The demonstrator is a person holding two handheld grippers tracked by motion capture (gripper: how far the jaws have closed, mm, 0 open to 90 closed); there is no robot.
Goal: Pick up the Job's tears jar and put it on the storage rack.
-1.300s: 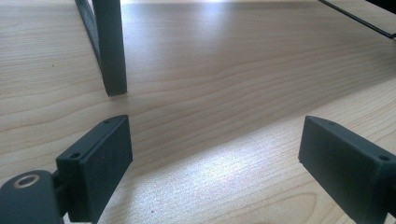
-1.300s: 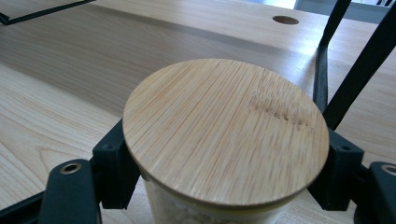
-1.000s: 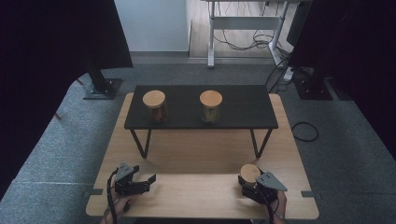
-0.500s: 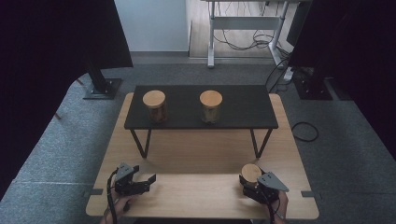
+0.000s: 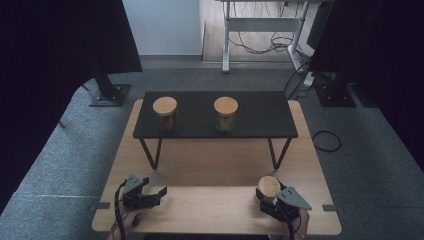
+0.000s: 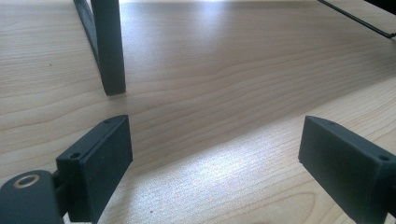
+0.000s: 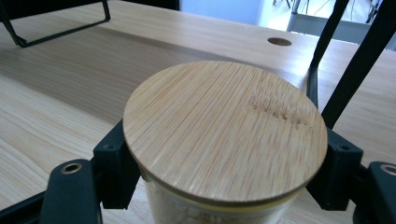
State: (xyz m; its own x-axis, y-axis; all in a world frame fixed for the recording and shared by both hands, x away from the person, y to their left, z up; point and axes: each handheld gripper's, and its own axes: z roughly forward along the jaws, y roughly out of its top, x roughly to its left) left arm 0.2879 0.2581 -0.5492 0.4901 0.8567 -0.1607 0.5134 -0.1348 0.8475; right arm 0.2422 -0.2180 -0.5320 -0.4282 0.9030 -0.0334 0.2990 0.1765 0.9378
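A glass jar with a round bamboo lid point(image 7: 224, 130) stands between the jaws of my right gripper point(image 7: 226, 175), which is shut on the jar just under the lid. In the high view that jar point(image 5: 269, 187) sits at the front right of the wooden table point(image 5: 215, 165), with my right gripper point(image 5: 272, 200) around it. My left gripper point(image 5: 159, 194) rests at the front left, open, with bare wood between its pads point(image 6: 100, 163). Two more lidded jars point(image 5: 165, 112) point(image 5: 225, 113) stand on the black raised shelf point(image 5: 260, 117).
The shelf's thin black legs point(image 6: 108, 51) point(image 7: 338, 60) come down onto the table ahead of each gripper. A round cable hole point(image 7: 279, 41) lies in the tabletop beyond the held jar. Grey carpet surrounds the table, with a desk frame point(image 5: 262, 30) behind it.
The right gripper and its jar shifted very slightly; the left gripper kept still.
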